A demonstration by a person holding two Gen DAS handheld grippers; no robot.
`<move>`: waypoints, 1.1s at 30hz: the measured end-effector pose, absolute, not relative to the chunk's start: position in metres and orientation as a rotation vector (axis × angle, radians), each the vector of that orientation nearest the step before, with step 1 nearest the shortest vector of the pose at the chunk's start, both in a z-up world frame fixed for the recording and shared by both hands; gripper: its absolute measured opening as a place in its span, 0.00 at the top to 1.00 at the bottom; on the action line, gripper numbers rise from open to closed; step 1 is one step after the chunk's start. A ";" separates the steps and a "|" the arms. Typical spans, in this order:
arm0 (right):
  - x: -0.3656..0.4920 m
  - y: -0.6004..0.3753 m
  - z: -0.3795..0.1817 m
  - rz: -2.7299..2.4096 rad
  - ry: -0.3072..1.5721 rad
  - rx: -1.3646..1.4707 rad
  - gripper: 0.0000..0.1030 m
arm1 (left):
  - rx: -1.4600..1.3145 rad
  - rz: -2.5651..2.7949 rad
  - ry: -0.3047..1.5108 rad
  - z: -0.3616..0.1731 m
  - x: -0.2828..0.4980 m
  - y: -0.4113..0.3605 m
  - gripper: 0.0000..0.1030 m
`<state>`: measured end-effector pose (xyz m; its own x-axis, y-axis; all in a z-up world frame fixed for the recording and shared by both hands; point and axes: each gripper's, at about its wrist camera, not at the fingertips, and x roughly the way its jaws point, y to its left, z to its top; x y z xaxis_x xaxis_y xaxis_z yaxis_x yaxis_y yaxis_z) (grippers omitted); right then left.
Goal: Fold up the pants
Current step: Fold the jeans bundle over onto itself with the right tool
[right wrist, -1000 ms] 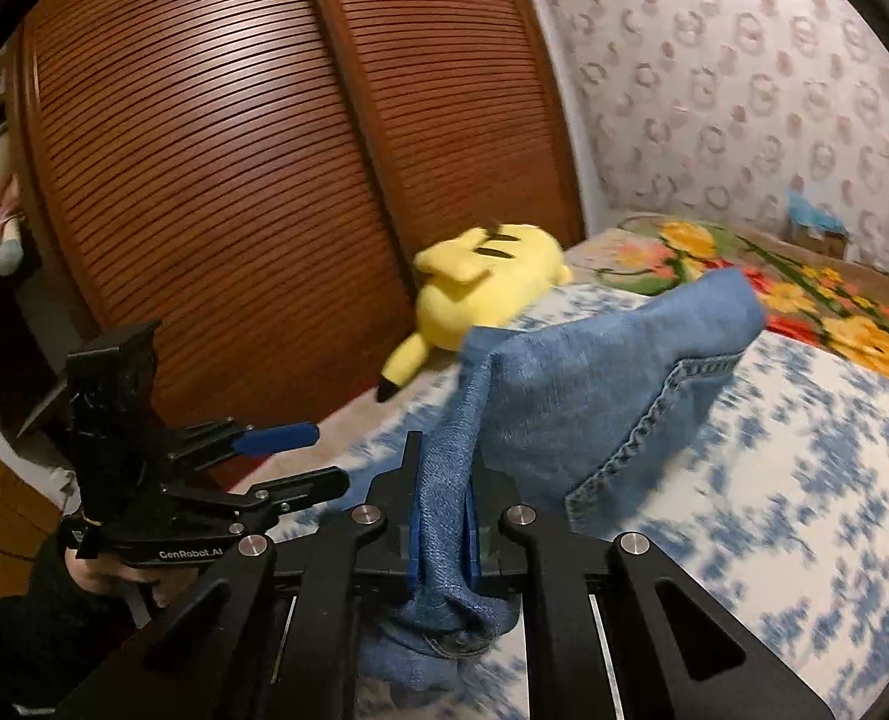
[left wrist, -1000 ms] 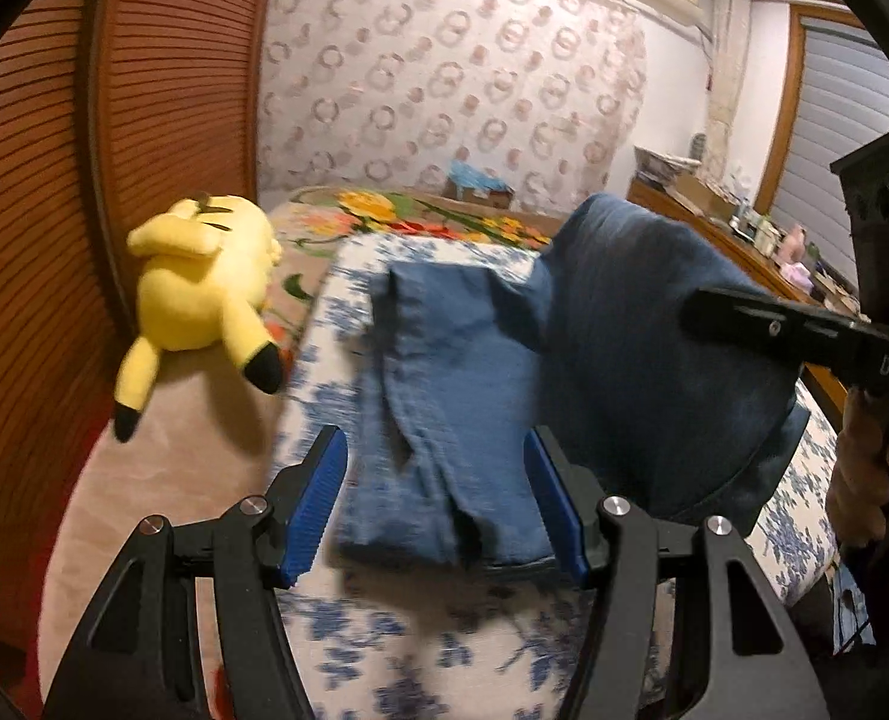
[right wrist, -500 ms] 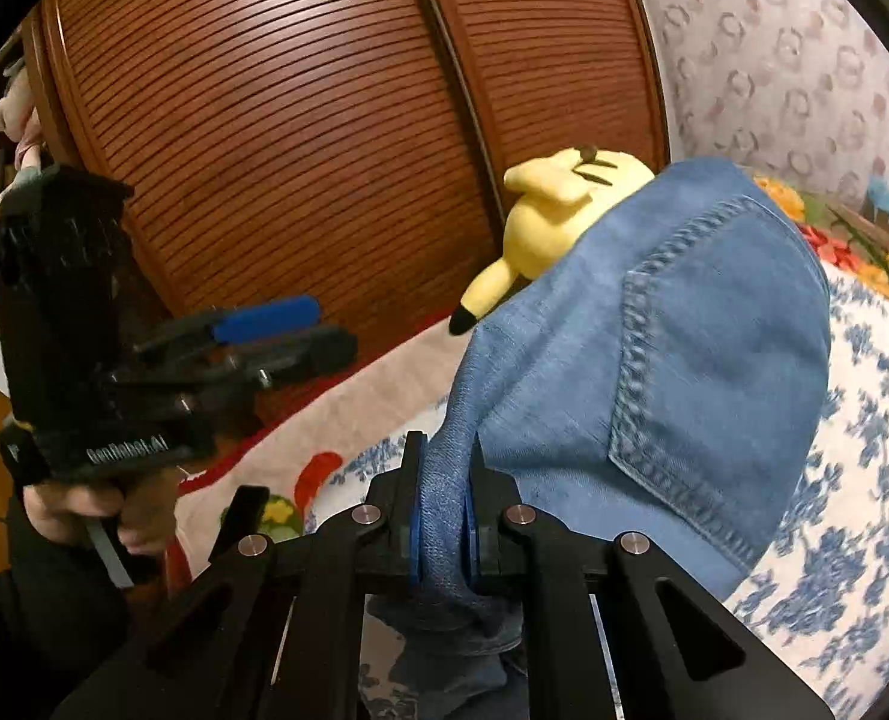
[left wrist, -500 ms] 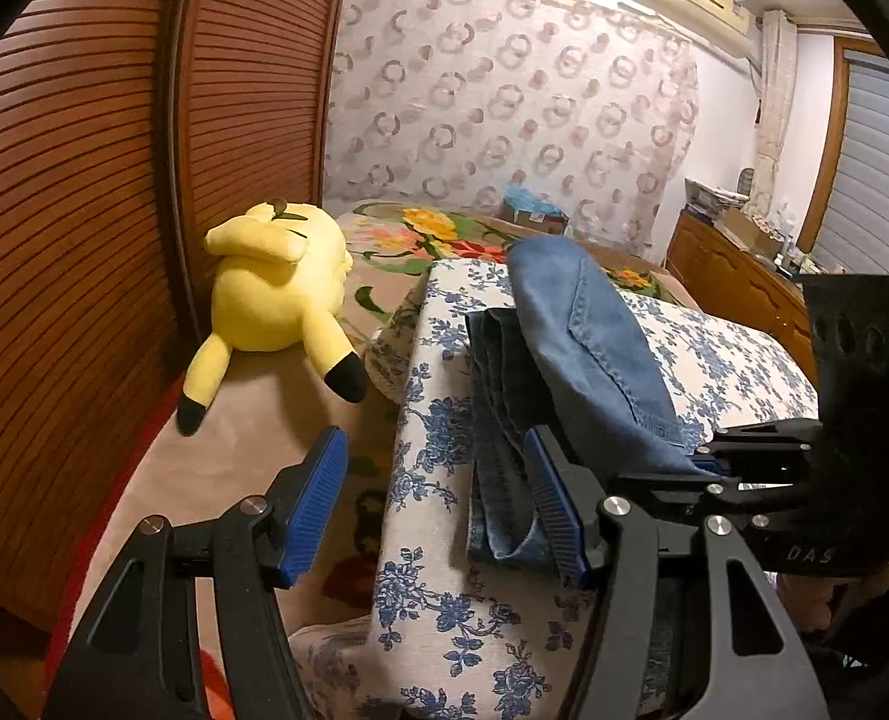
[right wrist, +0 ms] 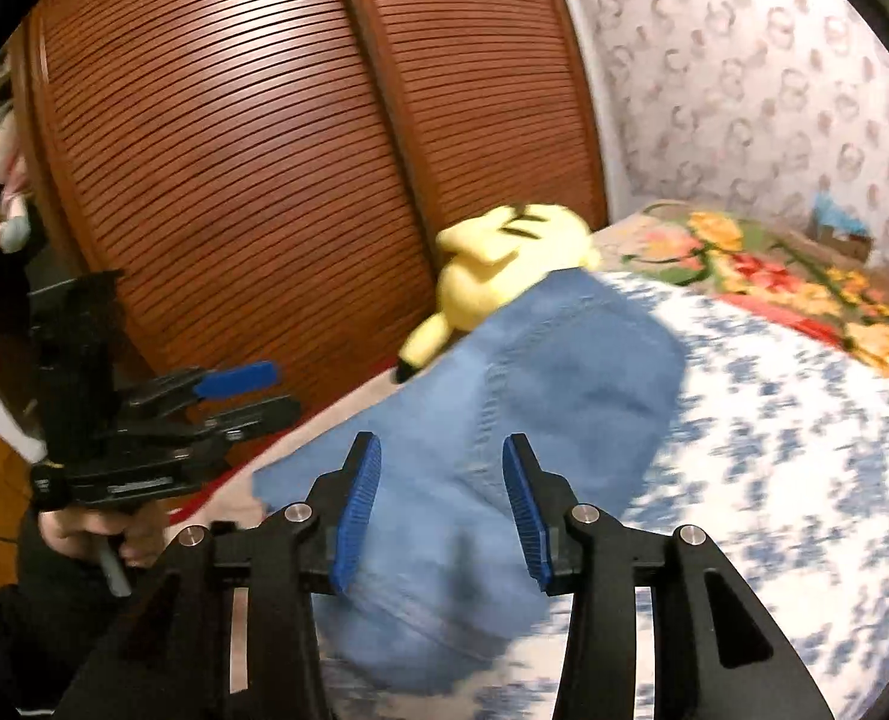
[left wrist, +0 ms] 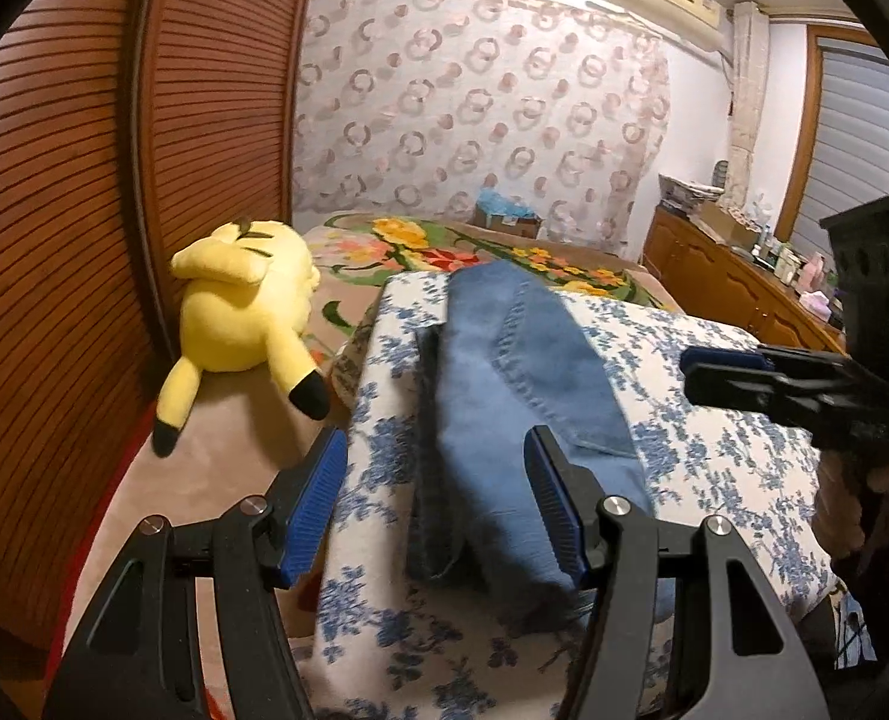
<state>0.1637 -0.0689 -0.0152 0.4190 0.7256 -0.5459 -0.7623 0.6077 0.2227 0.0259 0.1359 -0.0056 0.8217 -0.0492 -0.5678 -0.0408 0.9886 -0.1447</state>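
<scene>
The blue jeans (left wrist: 504, 396) lie folded in a narrow stack on the blue-flowered white sheet (left wrist: 714, 420), back pocket up. My left gripper (left wrist: 438, 510) is open and empty, just above the near end of the stack. My right gripper (right wrist: 438, 510) is open and empty, just above the jeans (right wrist: 534, 420). It also shows in the left wrist view (left wrist: 726, 372) at the right, apart from the jeans. The left gripper shows in the right wrist view (right wrist: 246, 390) at the left, open.
A yellow plush toy (left wrist: 240, 306) lies on the beige blanket left of the jeans, near the brown slatted wardrobe doors (left wrist: 84, 180). A flowered blanket (left wrist: 474, 252) covers the bed's far end. A wooden dresser (left wrist: 738, 294) with small items stands at the right.
My right gripper carried the jeans' top half over to the left onto the stack, then opened and let go. The left gripper stayed open and shifted left.
</scene>
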 end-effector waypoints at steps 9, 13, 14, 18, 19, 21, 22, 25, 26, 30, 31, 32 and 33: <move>0.170 -0.072 -0.003 0.827 0.648 -0.104 0.48 | -0.109 -0.044 0.650 -0.013 0.052 0.113 0.39; 0.191 -0.067 -0.005 0.802 0.665 -0.121 0.47 | -0.121 -0.029 0.712 -0.035 0.062 0.120 0.39; 0.196 -0.066 -0.005 0.799 0.672 -0.123 0.47 | -0.124 -0.024 0.722 -0.039 0.063 0.121 0.39; 0.220 -0.051 -0.013 0.803 0.703 -0.131 0.47 | -0.144 0.014 0.766 -0.057 0.065 0.131 0.39; 0.226 -0.046 -0.015 0.806 0.712 -0.133 0.47 | -0.158 0.018 0.774 -0.061 0.065 0.135 0.39; 0.236 -0.035 -0.022 0.814 0.735 -0.142 0.47 | -0.176 0.029 0.786 -0.069 0.063 0.139 0.39; 0.241 -0.031 -0.026 0.817 0.747 -0.148 0.46 | -0.187 0.032 0.791 -0.073 0.063 0.140 0.39; 0.257 -0.017 -0.044 0.806 0.810 -0.168 0.36 | -0.211 0.038 0.802 -0.080 0.065 0.143 0.39; 0.260 -0.015 -0.047 0.806 0.827 -0.158 0.34 | -0.214 0.042 0.805 -0.081 0.065 0.144 0.39; 0.269 -0.014 -0.052 0.856 0.859 -0.096 0.29 | -0.213 0.036 0.807 -0.081 0.070 0.146 0.39; 0.271 -0.014 -0.053 0.868 0.866 -0.086 0.29 | -0.205 0.034 0.807 -0.080 0.072 0.145 0.39; 0.272 -0.014 -0.055 0.877 0.872 -0.078 0.29 | -0.201 0.032 0.807 -0.079 0.073 0.145 0.39; 0.273 -0.014 -0.056 0.886 0.875 -0.073 0.29 | -0.199 0.030 0.806 -0.078 0.074 0.145 0.39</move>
<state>0.2728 -0.0136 -0.0558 0.3197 0.6457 -0.6934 -0.7015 0.6533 0.2849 0.0745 0.1450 -0.0782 0.6930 -0.0489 -0.7193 -0.1024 0.9809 -0.1653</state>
